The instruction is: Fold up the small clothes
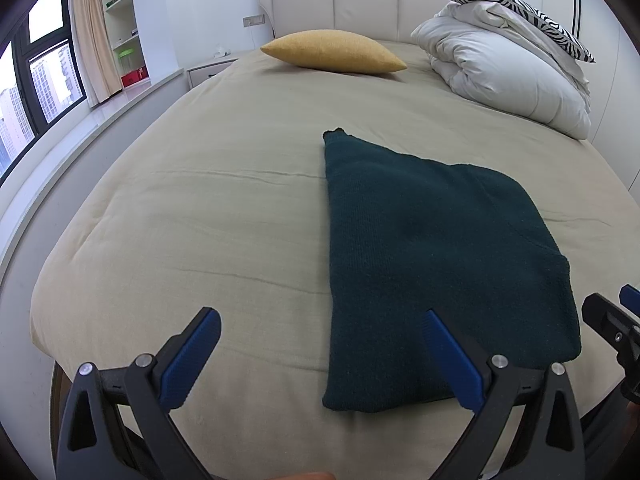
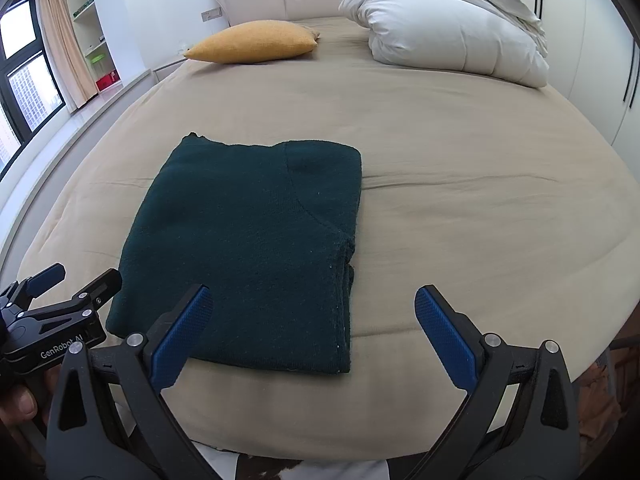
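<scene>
A dark green knit garment (image 1: 432,264) lies folded into a flat rectangle on the beige bed (image 1: 200,208); it also shows in the right wrist view (image 2: 248,240). My left gripper (image 1: 320,344) is open and empty, above the garment's near left corner. My right gripper (image 2: 312,320) is open and empty, above the garment's near right corner. The left gripper shows at the left edge of the right wrist view (image 2: 76,276), and part of the right gripper shows at the right edge of the left wrist view (image 1: 612,316).
A yellow cushion (image 1: 332,51) and a pile of white duvets (image 1: 508,76) with a zebra-print pillow (image 1: 516,4) lie by the headboard. A window ledge (image 1: 80,128) and shelves (image 1: 124,20) run along the left. The bed (image 2: 480,200) stretches wide to the garment's right.
</scene>
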`<state>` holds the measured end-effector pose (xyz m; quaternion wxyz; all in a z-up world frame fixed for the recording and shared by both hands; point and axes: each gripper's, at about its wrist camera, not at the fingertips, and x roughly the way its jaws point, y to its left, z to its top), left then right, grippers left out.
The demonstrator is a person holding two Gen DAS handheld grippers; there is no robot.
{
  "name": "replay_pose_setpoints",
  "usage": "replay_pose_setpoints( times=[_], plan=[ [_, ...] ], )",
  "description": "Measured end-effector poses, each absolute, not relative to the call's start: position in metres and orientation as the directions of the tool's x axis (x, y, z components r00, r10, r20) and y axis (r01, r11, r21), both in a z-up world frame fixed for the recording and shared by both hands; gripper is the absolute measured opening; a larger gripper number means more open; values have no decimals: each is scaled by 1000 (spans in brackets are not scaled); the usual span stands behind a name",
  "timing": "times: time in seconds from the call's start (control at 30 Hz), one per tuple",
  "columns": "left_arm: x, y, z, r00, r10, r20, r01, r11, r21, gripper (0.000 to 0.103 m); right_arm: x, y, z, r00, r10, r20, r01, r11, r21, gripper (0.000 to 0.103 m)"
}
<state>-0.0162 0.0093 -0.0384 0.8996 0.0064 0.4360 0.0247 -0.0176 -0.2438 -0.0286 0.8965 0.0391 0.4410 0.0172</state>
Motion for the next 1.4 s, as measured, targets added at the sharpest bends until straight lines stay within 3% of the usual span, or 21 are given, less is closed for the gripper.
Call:
replay_pose_setpoints(
  times=[1.4],
  plan=[
    [-17, 11, -39, 617, 48, -786, -36, 999, 32, 103, -22, -242, -31, 605, 73, -793, 0, 996, 92, 103]
  ],
)
